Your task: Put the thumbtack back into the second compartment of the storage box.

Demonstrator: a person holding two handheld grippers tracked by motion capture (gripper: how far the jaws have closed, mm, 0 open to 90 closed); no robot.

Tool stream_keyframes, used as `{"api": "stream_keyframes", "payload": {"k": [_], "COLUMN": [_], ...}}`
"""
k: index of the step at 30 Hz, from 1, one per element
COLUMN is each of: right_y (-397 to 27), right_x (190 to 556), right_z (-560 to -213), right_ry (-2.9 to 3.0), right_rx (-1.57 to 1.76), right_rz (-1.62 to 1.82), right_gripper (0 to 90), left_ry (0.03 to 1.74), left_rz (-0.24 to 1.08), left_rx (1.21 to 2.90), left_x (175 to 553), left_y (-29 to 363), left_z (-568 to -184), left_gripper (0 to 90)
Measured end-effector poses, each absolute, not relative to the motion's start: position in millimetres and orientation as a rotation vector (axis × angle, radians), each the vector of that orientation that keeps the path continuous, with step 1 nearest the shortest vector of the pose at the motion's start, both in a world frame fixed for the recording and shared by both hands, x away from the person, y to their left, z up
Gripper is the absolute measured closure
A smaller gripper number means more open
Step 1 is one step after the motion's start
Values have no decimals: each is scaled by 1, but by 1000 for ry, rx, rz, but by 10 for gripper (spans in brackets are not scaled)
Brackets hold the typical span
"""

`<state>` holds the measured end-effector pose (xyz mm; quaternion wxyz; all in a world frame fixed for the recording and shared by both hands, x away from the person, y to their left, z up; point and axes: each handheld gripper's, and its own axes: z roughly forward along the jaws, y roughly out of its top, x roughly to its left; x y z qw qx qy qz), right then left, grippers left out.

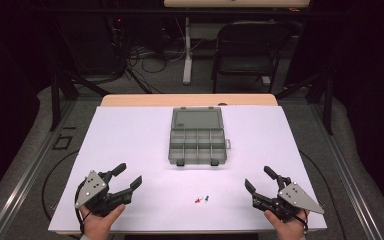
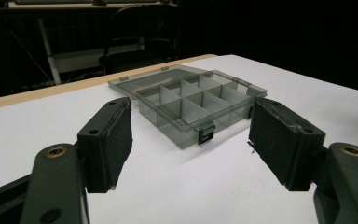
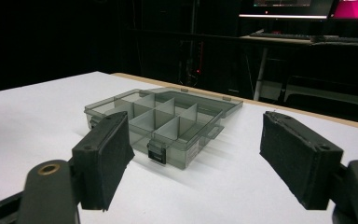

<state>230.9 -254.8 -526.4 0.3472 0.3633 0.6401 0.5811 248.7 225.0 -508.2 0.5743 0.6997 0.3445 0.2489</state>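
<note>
A: Starting from our hands: we have the left tongs (image 1: 129, 178) near the worktop's front edge, well to the left of the organiser box (image 1: 198, 136) and nearer us than it. Their jaws stand wide apart with nothing between them; in the left gripper view the box sits framed in that gap, farther off.

B: And the right tongs (image 1: 259, 179) mirror them, front right of the box, also spread wide and empty. We'd say both are held back and angled inward so that either can reach the middle without crossing the other.

A: Between them, just in front of the box and a little to its right, lie two small parts: a red piece (image 1: 198, 200) and a dark piece (image 1: 206, 198) just beside it. They're too small for us to name.

B: They are nearer the right tongs, so we judge that hand is the likelier one to pick them up.

A: The box itself sits at the middle of the white worktop (image 1: 130, 130), lid thrown back flat on its far side, its compartments open toward us and, as far as we can see, empty.

B: That fits sorting: lid out of the way, latches facing us, nothing blocking a drop from above.
</note>
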Motion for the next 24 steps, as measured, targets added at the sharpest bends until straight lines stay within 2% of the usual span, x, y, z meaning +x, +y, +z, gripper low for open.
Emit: {"api": "stream_keyframes", "payload": {"k": [5,8,11,24], "right_y": [-250,-248,-247,-249], "right_x": [233,232,233,242], "right_z": [-528,-530,-533,-532], "right_ry": [1693,1713,1743,1760], "right_rx": [912,901,892,893], "right_rz": [1476,1457,1442,1453], "right_gripper": [220,216,216,198], "left_ry": [820,848,845,854], "left_rz": [540,561,508,405], "left_rx": [1646,1631,1643,1732], "left_x": [255,256,262,272], "left_y": [221,217,211,168], "left_z": [-512,-512,-513,-516], "left_gripper": [298,292,292,326]}}
